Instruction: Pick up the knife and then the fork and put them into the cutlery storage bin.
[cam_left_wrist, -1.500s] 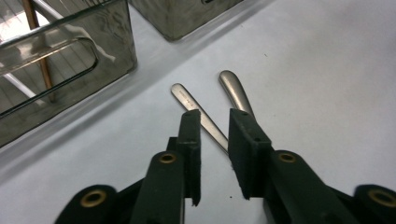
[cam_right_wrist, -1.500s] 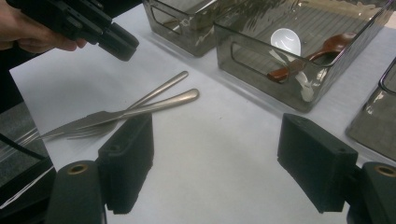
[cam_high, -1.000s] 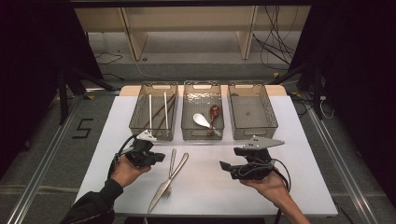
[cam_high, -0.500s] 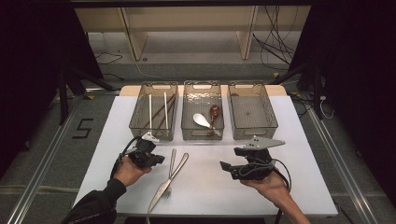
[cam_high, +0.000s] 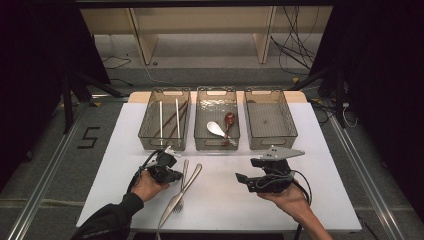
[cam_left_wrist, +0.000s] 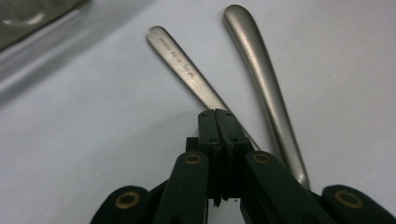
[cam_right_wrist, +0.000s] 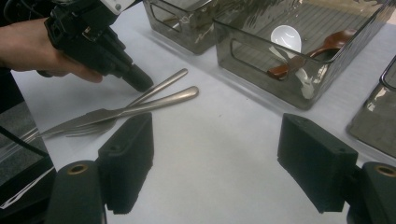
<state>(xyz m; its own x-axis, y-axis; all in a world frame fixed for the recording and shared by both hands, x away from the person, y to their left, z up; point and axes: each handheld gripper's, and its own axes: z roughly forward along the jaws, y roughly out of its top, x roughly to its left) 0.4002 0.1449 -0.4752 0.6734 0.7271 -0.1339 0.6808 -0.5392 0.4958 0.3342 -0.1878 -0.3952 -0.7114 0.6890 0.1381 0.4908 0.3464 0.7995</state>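
In the high view, the left gripper (cam_high: 172, 174) sits low over the white table (cam_high: 320, 165), its closed tips at the handle of the fork (cam_high: 182, 184), which lies crossed under a table knife (cam_high: 181, 195) near the table's front edge. The right gripper (cam_high: 245, 180) hangs well apart to the right, its jaws spread with nothing between them. Behind stand three clear bins: the left bin (cam_high: 165, 120) holds chopsticks, the middle bin (cam_high: 216, 120) a white spoon (cam_high: 216, 129) and a reddish-brown spoon (cam_high: 228, 122), and the right bin (cam_high: 270, 119) stands beside them. In the left gripper view, the two black jaws are pressed together, gripping nothing, with their tips just over the fork handle (cam_left_wrist: 187, 70); the knife handle (cam_left_wrist: 264, 79) runs beside it to the right. In the right gripper view, the jaws stand wide apart over bare table, and farther off the left gripper (cam_right_wrist: 135, 79) points its closed tip down at the fork handle (cam_right_wrist: 161, 86), with the knife (cam_right_wrist: 140, 107) lying across the fork.
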